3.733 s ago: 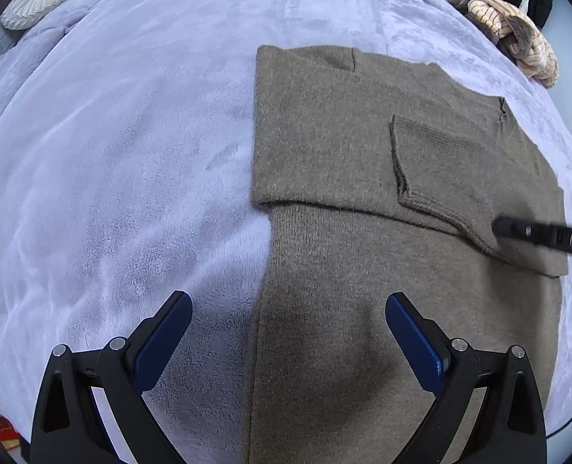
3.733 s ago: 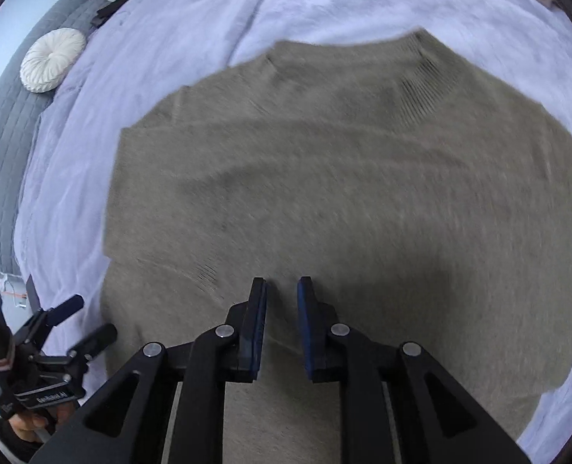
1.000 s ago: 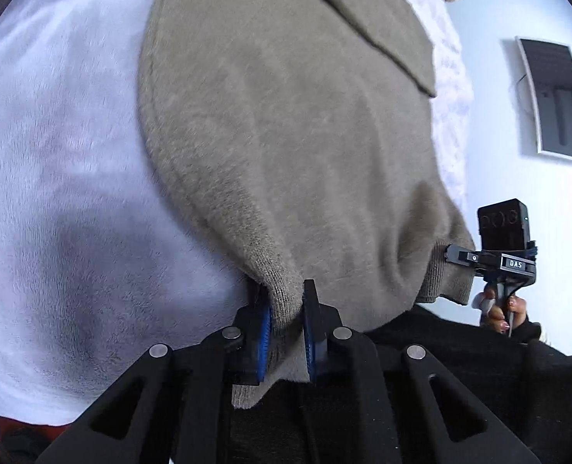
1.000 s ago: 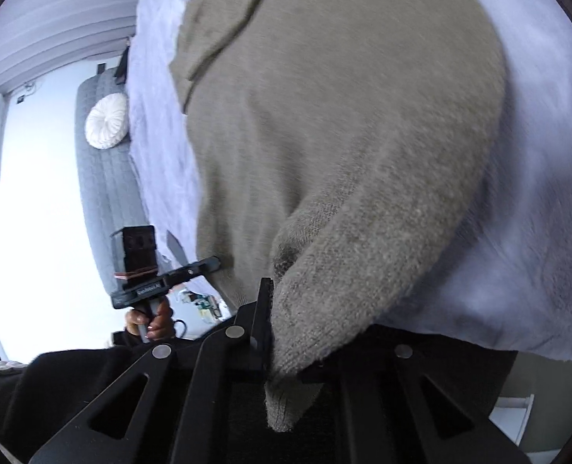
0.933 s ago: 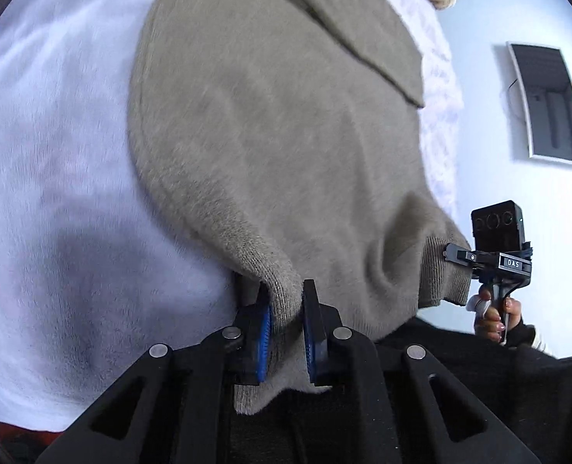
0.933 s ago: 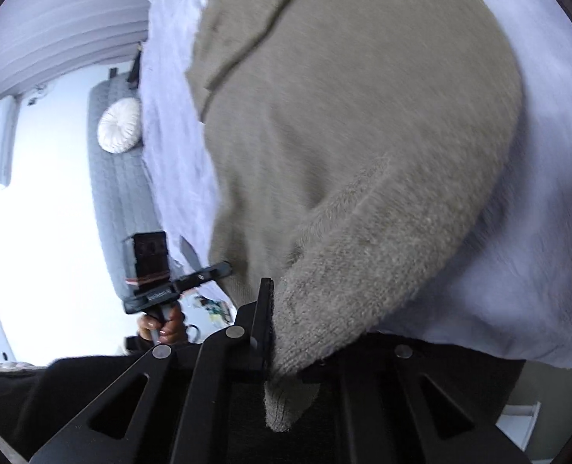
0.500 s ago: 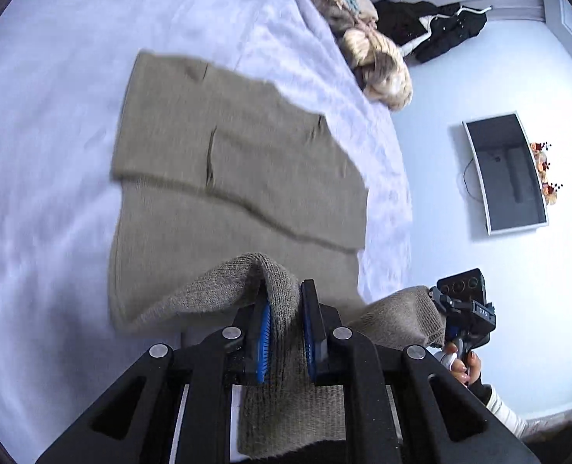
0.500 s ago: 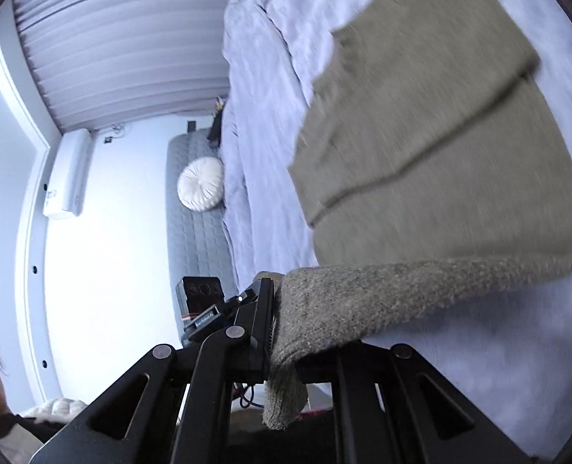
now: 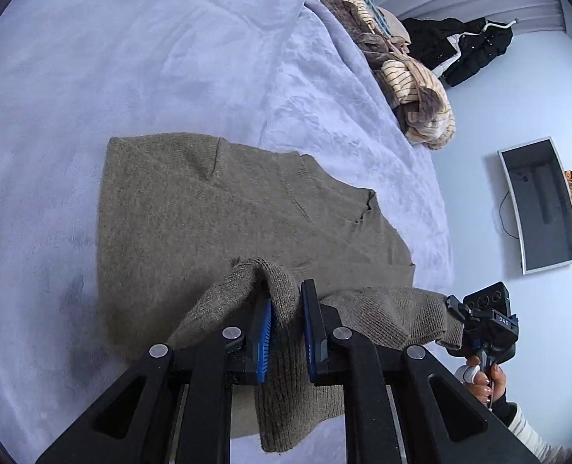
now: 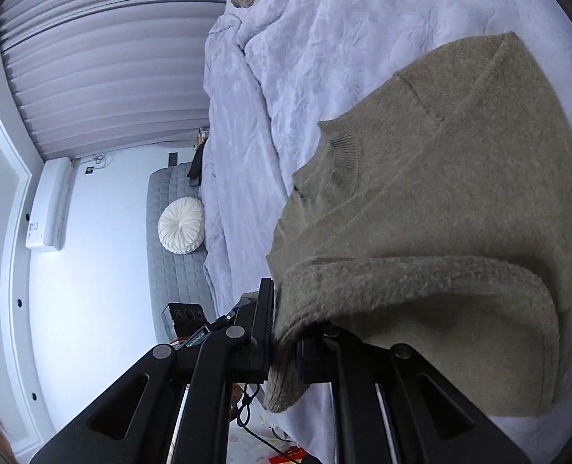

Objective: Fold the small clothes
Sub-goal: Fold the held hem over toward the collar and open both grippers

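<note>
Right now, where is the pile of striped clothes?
In the left wrist view, the pile of striped clothes lies upper right on the bed's far edge, beyond the olive sweater, beside a black jacket.

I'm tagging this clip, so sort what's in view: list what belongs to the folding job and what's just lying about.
In the job:
olive sweater
left gripper, shut on its hem
right gripper, shut on its hem
lilac blanket under it

Lying about:
heap of striped clothes
black jacket
round white cushion
wall screen
</note>
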Demonstrator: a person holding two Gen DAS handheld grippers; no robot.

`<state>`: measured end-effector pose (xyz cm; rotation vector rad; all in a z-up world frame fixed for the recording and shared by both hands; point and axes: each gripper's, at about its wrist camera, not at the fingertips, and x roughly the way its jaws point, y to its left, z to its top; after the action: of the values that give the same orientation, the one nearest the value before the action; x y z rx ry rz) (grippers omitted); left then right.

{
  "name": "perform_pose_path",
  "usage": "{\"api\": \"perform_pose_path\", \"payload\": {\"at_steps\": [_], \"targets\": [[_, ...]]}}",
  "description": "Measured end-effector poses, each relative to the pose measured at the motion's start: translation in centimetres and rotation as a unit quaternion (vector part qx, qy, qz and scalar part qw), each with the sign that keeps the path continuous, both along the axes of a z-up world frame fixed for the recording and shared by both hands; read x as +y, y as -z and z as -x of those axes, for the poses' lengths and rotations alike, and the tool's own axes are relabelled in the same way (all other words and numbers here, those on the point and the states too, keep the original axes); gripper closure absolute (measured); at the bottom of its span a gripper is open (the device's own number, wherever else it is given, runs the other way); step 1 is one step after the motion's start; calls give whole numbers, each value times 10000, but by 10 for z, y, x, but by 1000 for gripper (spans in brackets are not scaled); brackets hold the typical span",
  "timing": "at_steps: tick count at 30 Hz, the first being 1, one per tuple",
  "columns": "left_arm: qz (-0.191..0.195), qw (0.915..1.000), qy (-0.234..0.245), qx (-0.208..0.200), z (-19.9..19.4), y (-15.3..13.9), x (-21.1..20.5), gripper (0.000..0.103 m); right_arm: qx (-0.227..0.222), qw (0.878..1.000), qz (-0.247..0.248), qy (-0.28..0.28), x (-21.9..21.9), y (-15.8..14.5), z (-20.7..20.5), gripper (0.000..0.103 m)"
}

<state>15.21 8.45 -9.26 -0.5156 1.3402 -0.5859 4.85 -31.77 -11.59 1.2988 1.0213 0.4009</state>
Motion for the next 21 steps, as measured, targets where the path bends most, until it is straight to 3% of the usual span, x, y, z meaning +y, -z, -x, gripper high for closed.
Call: {"api": "perform_pose_path", "payload": {"at_steps": [7, 10, 11, 12, 13, 14, 15, 18, 20, 21], "targets": [[-334, 9992, -193, 133, -16, 37, -1, 87, 441, 9985, -45, 313, -20, 45, -18, 93], [-499, 9981, -314, 179, -16, 41, -1, 86, 700, 9963, 62, 490, -26, 57, -24, 88], [-593, 9975, -368, 128, -15, 37, -1, 80, 728, 9958, 29, 557, -28, 58, -25, 87], [-758, 9962, -433, 18, -13, 31, 0, 64, 692, 9957, 18, 613, -30, 56, -24, 77], [-901, 9947, -467, -144, -9, 23, 3, 51, 632, 9959, 67, 642, -31, 51, -21, 59], [-954, 9938, -469, -332, -6, 15, 5, 30, 564, 9962, 121, 657, -33, 44, -19, 47], [-946, 9934, -426, -492, -3, 6, 8, 27, 502, 9964, 180, 660, -34, 38, -15, 39], [-774, 9954, -139, -552, 6, -7, 14, 27, 249, 9967, 404, 656, -37, 13, -1, 42], [-594, 9970, 168, -460, 14, -9, 15, 27, 166, 9949, 674, 736, -40, 1, 13, 54], [-501, 9973, 380, -391, 19, -7, 13, 27, 161, 9937, 797, 777, -41, -2, 20, 67]]}}
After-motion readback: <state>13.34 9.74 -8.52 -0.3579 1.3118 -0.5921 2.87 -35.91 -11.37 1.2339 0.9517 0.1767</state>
